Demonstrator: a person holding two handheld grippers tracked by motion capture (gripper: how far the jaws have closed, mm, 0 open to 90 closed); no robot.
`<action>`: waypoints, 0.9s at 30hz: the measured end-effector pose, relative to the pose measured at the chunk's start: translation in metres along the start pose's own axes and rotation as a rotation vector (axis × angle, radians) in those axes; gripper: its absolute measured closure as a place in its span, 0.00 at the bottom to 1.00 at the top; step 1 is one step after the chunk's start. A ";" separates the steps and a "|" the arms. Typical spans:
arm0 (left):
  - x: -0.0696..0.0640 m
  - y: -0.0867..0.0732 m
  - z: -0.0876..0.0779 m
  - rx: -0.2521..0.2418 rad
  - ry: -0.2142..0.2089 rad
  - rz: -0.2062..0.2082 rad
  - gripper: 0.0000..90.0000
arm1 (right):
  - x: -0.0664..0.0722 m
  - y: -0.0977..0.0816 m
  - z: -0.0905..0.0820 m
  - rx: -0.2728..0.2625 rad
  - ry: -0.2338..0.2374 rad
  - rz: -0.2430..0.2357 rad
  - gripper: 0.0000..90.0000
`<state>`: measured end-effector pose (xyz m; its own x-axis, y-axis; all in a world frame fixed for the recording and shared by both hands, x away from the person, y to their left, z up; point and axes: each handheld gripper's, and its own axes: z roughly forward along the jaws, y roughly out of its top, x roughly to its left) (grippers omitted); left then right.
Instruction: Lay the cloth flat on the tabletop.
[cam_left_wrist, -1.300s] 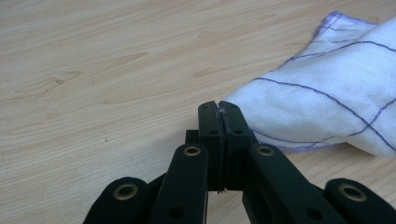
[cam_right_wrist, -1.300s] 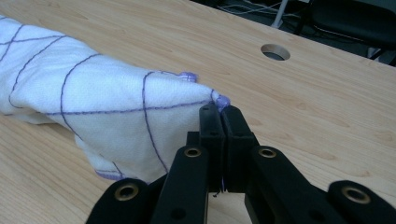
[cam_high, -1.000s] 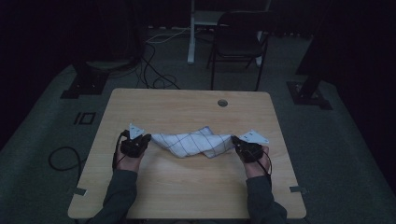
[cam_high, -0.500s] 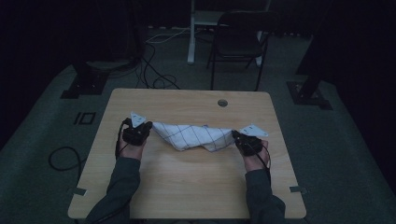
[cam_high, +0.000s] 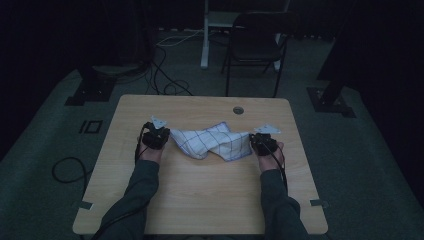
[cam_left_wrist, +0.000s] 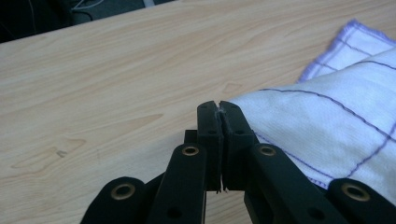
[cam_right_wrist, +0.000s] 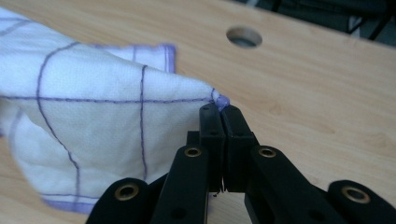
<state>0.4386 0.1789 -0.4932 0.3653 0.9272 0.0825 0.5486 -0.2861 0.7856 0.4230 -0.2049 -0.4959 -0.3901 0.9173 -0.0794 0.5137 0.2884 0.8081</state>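
On my left I have the left gripper (cam_high: 159, 137), jaws pinched tight on one corner of the cloth (cam_high: 210, 141); there is one cloth, white with a purple grid, sagging in folds between my two grippers over the middle of the desk (cam_high: 200, 195); on the right, the right gripper (cam_high: 259, 142) has its jaws clamped on a second corner; one round hole (cam_high: 238, 110) sits in the desk beyond the cloth; one chair (cam_high: 256, 45) stands on the floor behind.

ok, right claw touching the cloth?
Touching. In the right gripper view the right claw is shut on a corner of the cloth, purple hem poking out between its tips.
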 end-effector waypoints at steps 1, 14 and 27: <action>-0.001 -0.001 0.000 0.005 -0.001 0.007 0.98 | -0.001 0.000 0.003 0.015 0.000 0.004 1.00; -0.032 -0.006 -0.036 -0.049 -0.060 0.089 0.84 | -0.012 -0.005 0.017 0.083 0.041 0.078 0.86; -0.116 -0.035 -0.036 0.015 -0.223 0.271 0.81 | 0.041 -0.014 -0.022 -0.016 0.160 -0.060 0.90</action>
<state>0.3501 0.0904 -0.5087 0.6532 0.7423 0.1494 0.4200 -0.5193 0.7442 0.3828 -0.1771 -0.4970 -0.5372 0.8428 -0.0346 0.4741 0.3355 0.8141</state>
